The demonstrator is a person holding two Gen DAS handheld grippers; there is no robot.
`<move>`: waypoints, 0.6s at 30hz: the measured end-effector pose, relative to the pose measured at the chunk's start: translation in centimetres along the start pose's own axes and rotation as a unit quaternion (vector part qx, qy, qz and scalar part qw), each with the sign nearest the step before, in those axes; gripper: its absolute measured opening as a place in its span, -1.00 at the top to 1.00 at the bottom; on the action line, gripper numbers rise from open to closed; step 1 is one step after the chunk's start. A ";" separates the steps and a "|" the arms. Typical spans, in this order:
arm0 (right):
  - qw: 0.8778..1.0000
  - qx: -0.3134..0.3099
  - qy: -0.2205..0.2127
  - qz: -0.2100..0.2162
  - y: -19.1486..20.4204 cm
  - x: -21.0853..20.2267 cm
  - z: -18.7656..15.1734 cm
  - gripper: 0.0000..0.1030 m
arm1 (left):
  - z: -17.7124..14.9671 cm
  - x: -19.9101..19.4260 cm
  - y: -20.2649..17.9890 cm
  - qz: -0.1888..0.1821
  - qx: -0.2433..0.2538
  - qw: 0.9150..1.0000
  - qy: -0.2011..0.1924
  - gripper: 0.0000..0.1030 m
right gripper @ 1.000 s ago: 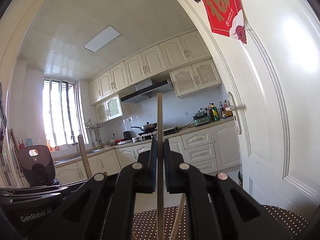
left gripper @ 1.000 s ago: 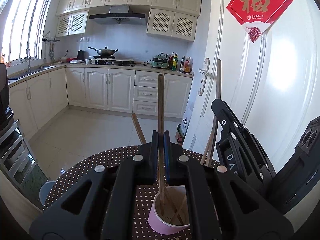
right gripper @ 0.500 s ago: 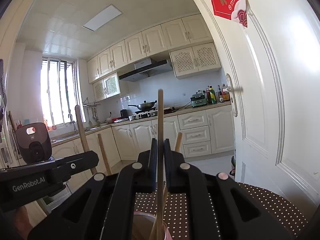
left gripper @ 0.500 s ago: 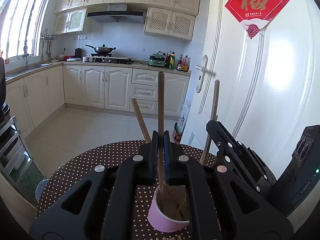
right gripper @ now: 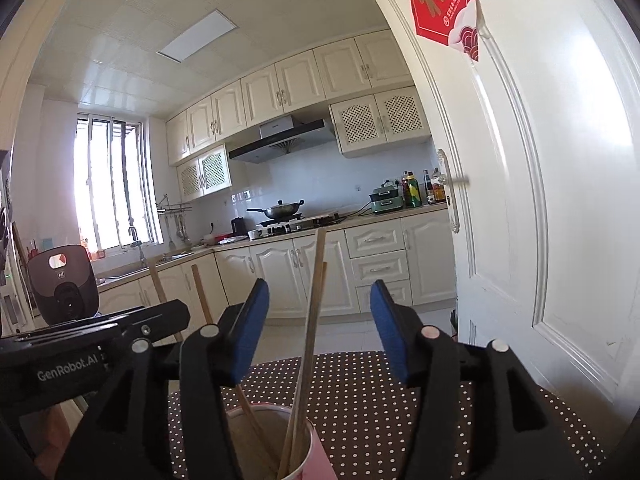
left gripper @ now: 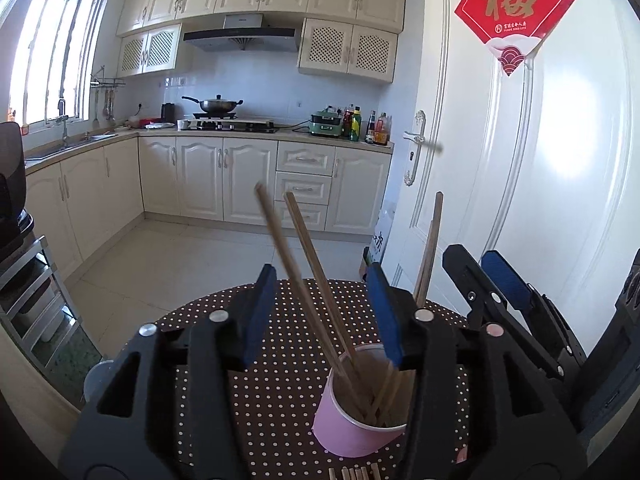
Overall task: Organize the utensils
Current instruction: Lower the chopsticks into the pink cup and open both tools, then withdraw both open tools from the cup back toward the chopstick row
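A pink paper cup (left gripper: 360, 416) stands on the brown dotted tablecloth (left gripper: 248, 400) with several wooden chopsticks in it. My left gripper (left gripper: 322, 314) hangs just above and behind the cup. Its jaws are opening, and a blurred chopstick (left gripper: 280, 248) tips leftward between them, touching neither pad. In the right wrist view the cup (right gripper: 308, 452) sits low in the centre. My right gripper (right gripper: 320, 328) has its jaws opening too, around a chopstick (right gripper: 314, 312) that stands free in the cup. The right gripper (left gripper: 480, 268) shows beside the left one, and the left gripper (right gripper: 160, 316) appears at the left edge.
A white door (left gripper: 520, 200) with a red paper sign stands close on the right. A black appliance (right gripper: 64, 280) sits to the left. Several loose chopstick ends (left gripper: 352, 474) lie at the table's near edge. A pale round object (left gripper: 96, 376) stands on the floor beside the table.
Both grippers were shut on one upright chopstick each; both have now opened and let go. The left one's chopstick has tipped to the left in the cup, and the right gripper has dipped.
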State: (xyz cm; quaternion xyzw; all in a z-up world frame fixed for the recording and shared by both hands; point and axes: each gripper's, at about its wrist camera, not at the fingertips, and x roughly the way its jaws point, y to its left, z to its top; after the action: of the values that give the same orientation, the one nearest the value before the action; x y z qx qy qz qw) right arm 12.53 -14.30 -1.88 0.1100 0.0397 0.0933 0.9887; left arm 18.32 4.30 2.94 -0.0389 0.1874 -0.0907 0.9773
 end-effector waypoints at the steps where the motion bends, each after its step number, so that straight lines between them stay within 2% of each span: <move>1: 1.000 0.004 0.004 -0.003 -0.2 -0.2 0.0 -0.11 | 0.0 -0.2 0.0 -0.002 0.000 1.000 0.000 0.05; 18: 1.000 -0.013 0.021 -0.011 -0.4 -2.9 -0.4 -0.23 | -1.9 -2.3 1.0 0.029 0.000 0.999 0.019 0.05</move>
State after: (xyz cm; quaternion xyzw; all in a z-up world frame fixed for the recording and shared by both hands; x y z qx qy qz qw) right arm 9.71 -15.11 -2.23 0.0942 0.0606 0.0855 0.9900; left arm 15.70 5.67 1.86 -0.0316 0.2071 -0.0636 0.9757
